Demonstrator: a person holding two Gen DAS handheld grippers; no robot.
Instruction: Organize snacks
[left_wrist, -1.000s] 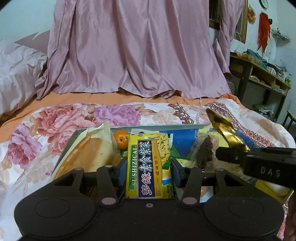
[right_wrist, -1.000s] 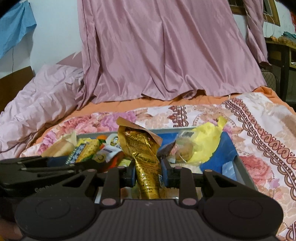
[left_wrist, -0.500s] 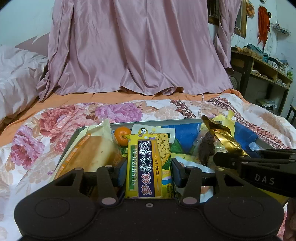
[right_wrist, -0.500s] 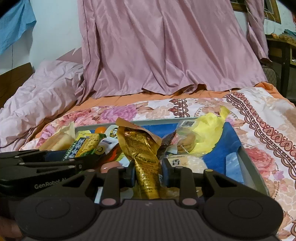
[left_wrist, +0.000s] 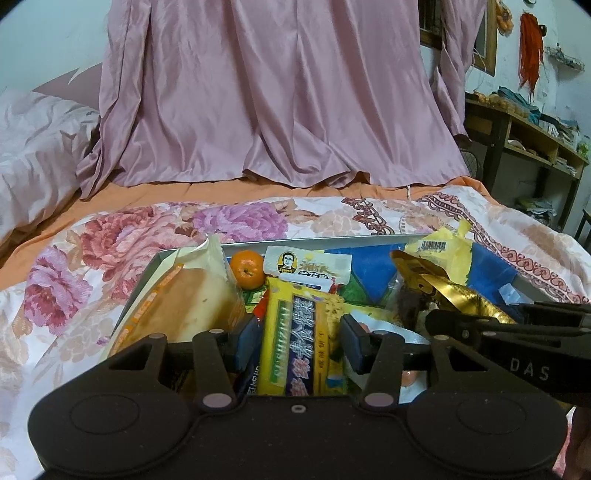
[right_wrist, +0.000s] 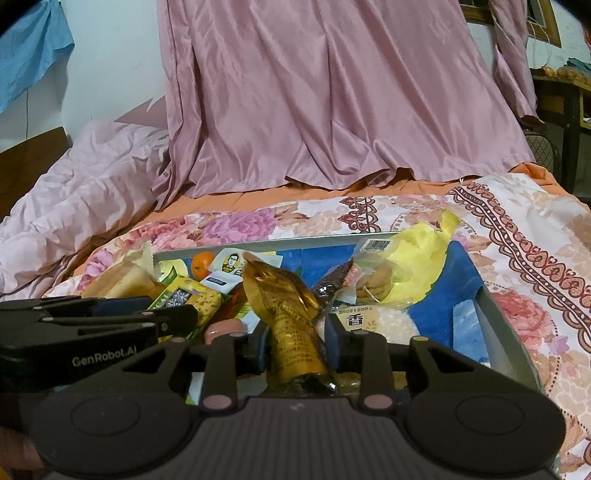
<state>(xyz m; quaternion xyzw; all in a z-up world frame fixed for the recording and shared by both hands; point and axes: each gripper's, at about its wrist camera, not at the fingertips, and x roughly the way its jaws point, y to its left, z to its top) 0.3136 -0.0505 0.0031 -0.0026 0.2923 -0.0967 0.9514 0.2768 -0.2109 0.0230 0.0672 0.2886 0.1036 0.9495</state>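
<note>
**Both grippers over a full snack tray, one pack between each pair of fingers**

Nearest in the left wrist view, the left gripper (left_wrist: 297, 341) has its fingers spread wider than the yellow cracker packet (left_wrist: 295, 343) standing between them; a gap shows on either side of the packet, and whether either pad touches it is unclear. In the right wrist view, the right gripper (right_wrist: 295, 345) pinches a crinkled gold foil pouch (right_wrist: 291, 321), which rises upright and slightly tilted from between the blue pads. From the left camera the same pouch juts up to the right of the cracker packet, above the black arm of the right gripper.

Just behind the grippers lies the grey tray (right_wrist: 506, 332), its floor lined in blue, resting on a floral bedspread (left_wrist: 122, 236). It is crowded with snacks. At its left side a large clear-wrapped bread loaf (left_wrist: 188, 299) leans against the wall. Beside the loaf, near the far left corner, sits a small orange (left_wrist: 246, 268), and next to that a white sachet with a printed portrait (left_wrist: 306, 264). Toward the right, a yellow bag with a barcode (right_wrist: 413, 266) holds round biscuits, and a white rice-cracker pack (right_wrist: 376, 321) lies in front of it, just right of the gold pouch.

Beyond the tray the bedspread gives way to an orange sheet (left_wrist: 207, 190), then a hanging pink curtain (left_wrist: 266, 92). A rumpled pink duvet (right_wrist: 81, 192) is heaped at the far left, and wooden shelves (left_wrist: 532, 147) stand at the far right.
</note>
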